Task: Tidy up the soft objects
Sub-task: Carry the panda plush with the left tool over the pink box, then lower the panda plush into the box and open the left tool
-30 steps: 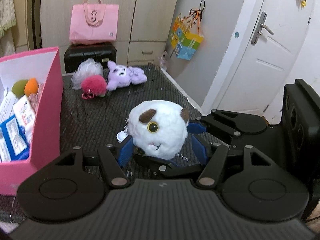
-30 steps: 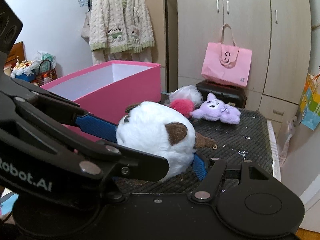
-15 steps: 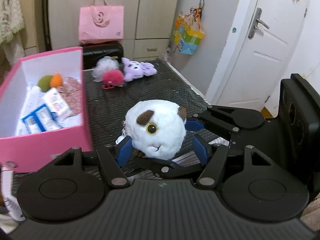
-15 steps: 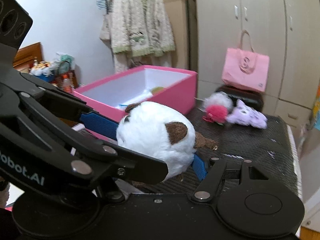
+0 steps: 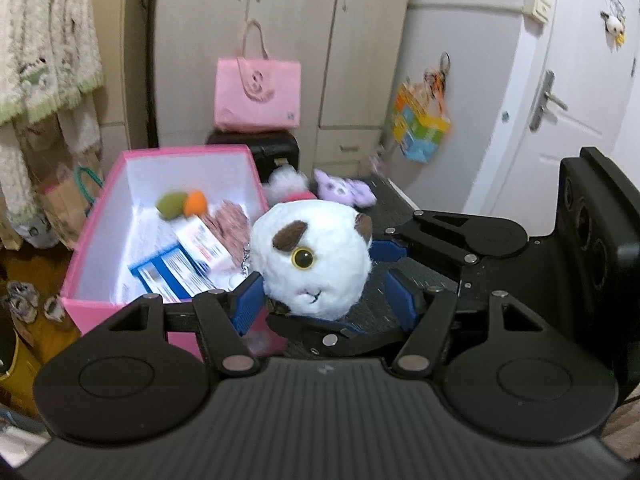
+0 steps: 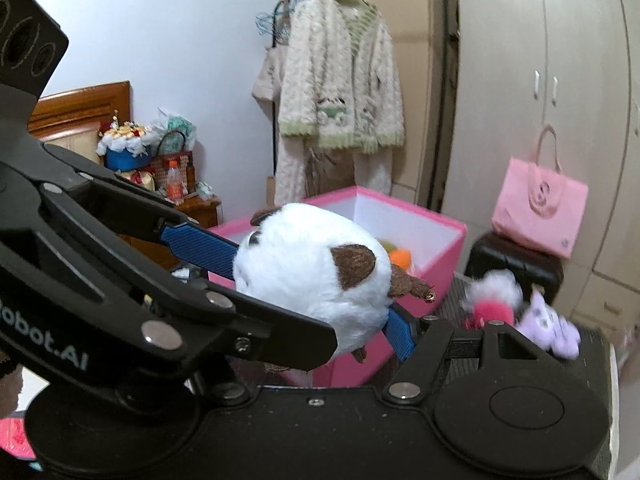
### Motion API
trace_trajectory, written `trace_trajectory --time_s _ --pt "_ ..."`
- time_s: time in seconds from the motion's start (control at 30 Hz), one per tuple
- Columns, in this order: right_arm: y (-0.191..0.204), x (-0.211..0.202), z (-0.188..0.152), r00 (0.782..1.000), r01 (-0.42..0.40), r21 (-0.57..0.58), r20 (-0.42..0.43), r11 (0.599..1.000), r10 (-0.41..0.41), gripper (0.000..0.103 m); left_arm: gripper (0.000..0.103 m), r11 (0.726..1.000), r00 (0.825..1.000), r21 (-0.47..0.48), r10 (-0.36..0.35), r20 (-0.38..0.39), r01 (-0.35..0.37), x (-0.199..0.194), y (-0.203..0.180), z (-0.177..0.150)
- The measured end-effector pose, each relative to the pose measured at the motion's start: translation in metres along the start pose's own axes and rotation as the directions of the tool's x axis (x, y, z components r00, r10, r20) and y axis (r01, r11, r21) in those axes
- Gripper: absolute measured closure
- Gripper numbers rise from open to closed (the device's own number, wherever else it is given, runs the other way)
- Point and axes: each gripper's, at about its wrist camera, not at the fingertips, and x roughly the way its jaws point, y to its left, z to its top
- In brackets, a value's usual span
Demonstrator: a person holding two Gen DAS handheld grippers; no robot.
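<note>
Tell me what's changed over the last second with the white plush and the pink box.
Both grippers, left and right, carried the white plush up off the dark mat and toward the pink box, whose inside now shows. Nothing was let go: the plush stays between both pairs of jaws. The purple plush and pompoms lie where they were.

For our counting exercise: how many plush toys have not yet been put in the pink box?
3: the white plush held between both grippers, and the pink-and-white pompom and purple plush lying together on the dark mat. Others may be hidden.
</note>
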Motion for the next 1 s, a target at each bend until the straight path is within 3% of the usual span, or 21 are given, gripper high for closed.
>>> trace_trajectory --time_s 0.23,0.37,0.57,0.77,1.0 --pt "-0.008 0.043 0.029 0.997 -0.075 -0.023 0.03 0.997 0.076 0.027 0.038 0.998 0.998 -0.036 0.046 0.041 -0.045 0.012 0.037 0.022" --pt "-0.019 0.075 0.044 0.991 -0.134 -0.022 -0.004 0.991 0.134 0.027 0.037 0.996 0.997 -0.067 0.063 0.042 -0.061 0.027 0.061 0.033" --pt "-0.033 0.117 0.055 0.982 -0.191 -0.049 -0.011 0.98 0.191 0.027 0.037 0.991 0.997 -0.113 0.072 -0.003 -0.072 0.056 0.102 0.047" --pt "-0.044 0.157 0.061 0.977 -0.197 -0.092 -0.097 0.976 0.188 0.027 0.037 0.983 0.999 -0.178 0.027 -0.033 -0.032 0.09 0.136 0.047" --pt "-0.042 0.193 0.057 0.962 -0.201 -0.109 -0.211 0.974 0.175 0.027 0.037 0.969 0.995 -0.238 0.047 -0.092 -0.068 0.113 0.16 0.034"
